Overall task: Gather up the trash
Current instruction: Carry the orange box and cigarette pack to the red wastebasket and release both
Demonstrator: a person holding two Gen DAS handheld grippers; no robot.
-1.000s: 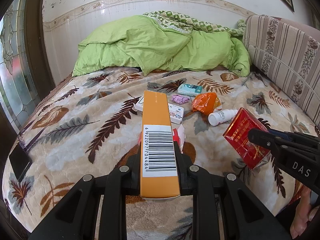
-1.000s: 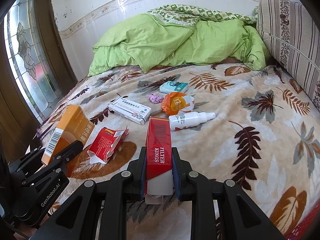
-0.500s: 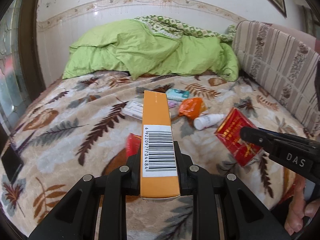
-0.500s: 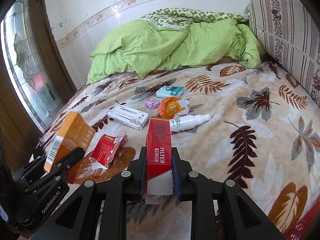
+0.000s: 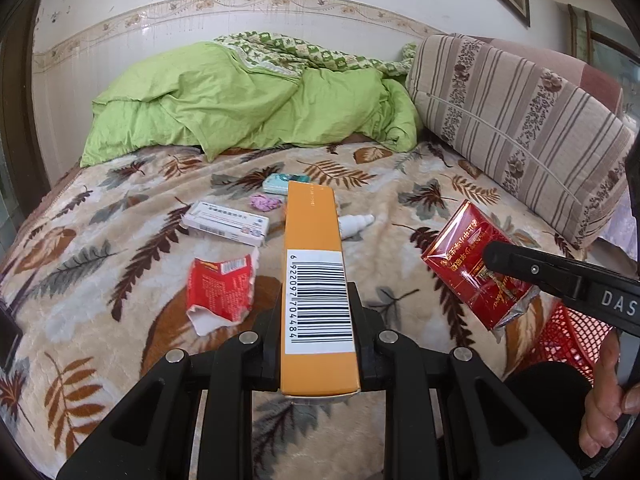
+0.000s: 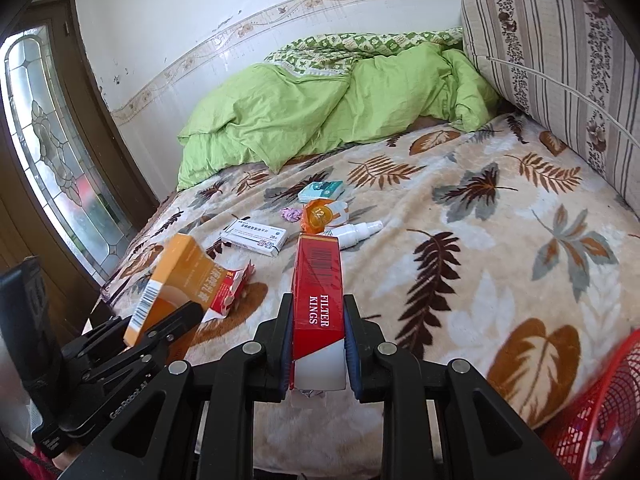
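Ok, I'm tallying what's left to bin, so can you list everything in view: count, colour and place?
orange box: 1, orange with barcode, held in left tool
cigarette pack: 1, red and white, held in right tool
torn packet: 1, red, on blanket, near side
medicine box: 1, white, mid-bed
spray bottle: 1, white, mid-bed
orange wrapper: 1, orange, behind the bottle
purple scrap: 1, purple, beside medicine box
teal pack: 1, teal, farthest
basket: 1, red mesh, right bed edge
duvet: 1, green, far end
cushion: 1, striped, right side
blanket: 1, leaf print, covers bed
left tool: 1, black
right tool: 1, black
hand: 1, lower right
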